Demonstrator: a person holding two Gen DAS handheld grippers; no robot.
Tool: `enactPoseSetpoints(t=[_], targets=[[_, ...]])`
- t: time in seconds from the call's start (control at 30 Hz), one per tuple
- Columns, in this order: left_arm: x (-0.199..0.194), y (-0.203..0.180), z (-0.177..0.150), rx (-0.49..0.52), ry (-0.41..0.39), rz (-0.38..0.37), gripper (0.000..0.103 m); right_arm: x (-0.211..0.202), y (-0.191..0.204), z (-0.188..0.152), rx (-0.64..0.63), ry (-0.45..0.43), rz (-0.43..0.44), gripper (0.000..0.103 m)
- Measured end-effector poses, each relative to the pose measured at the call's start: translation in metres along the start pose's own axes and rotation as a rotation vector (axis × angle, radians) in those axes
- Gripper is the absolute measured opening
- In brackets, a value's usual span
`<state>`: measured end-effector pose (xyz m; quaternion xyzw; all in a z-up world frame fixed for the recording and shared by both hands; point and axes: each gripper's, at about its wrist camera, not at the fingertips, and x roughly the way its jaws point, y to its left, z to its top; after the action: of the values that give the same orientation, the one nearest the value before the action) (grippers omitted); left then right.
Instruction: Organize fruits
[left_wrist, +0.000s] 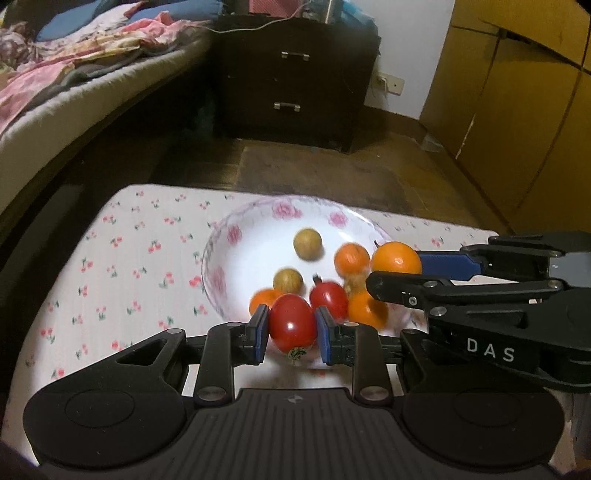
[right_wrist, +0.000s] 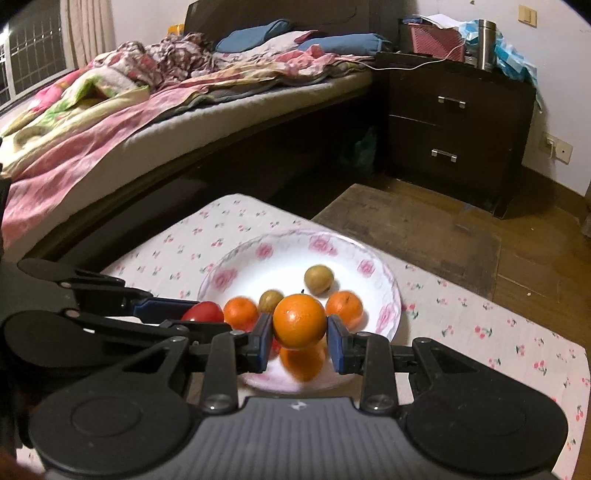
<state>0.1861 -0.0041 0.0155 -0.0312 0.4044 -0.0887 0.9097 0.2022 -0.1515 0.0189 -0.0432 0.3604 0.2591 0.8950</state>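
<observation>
Below us, our left gripper (left_wrist: 291, 332) is clamped on a red tomato (left_wrist: 292, 326), pads pressed to both its sides. The tomato's long axis runs roughly along the fingers, its green stem end pointing back toward the camera. It is held above the near rim of the flowered bowl (left_wrist: 236, 236).

Our right gripper (right_wrist: 300, 334) is closed on a round orange (right_wrist: 299, 320), also above the bowl; being round, it shows no clear long axis, and we cannot tell where its stem end points.

Left view only: a second red tomato (left_wrist: 328, 298) in the bowl, stalk up, and the yellow cupboard doors (left_wrist: 517, 110). Right view only: the bed's window end (right_wrist: 33, 59). Both views show two brownish-green fruits (left_wrist: 307, 239) and loose oranges (left_wrist: 351, 257) in the bowl, on the cherry-print cloth (left_wrist: 129, 258) of the counter.
</observation>
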Motion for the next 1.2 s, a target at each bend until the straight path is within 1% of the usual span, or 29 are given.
enactPoseSetpoints(t=[0.27,0.37,0.53,0.7,0.9,0.97,1.1,1.2], targets=[[0.025,0.002,0.007,-0.014,0.006,0.009,0.033,0.022,-0.016,0.003,0.032,0.006,-0.010,0.024],[0.028,0.004,0.009,-0.018,0.003,0.016,0.033,0.028,-0.022,0.004,0.057,0.011,-0.002,0.024],[0.028,0.009,0.011,-0.050,0.003,0.008,0.034,0.032,-0.020,0.011,0.051,0.011,-0.002,0.025],[0.027,0.009,0.012,-0.053,0.009,0.014,0.038,0.033,-0.021,0.013,0.060,0.012,-0.004,0.025],[0.028,0.009,0.013,-0.057,0.014,0.022,0.040,0.030,-0.020,0.015,0.063,0.002,-0.014,0.025],[0.029,0.007,0.013,-0.051,0.016,0.026,0.043,0.029,-0.021,0.016,0.065,0.000,-0.014,0.025],[0.031,0.004,0.014,-0.039,0.017,0.026,0.046,0.026,-0.023,0.014,0.069,-0.007,-0.023,0.025],[0.030,0.003,0.015,-0.031,0.015,0.025,0.050,0.022,-0.025,0.014,0.074,-0.015,-0.029,0.025]])
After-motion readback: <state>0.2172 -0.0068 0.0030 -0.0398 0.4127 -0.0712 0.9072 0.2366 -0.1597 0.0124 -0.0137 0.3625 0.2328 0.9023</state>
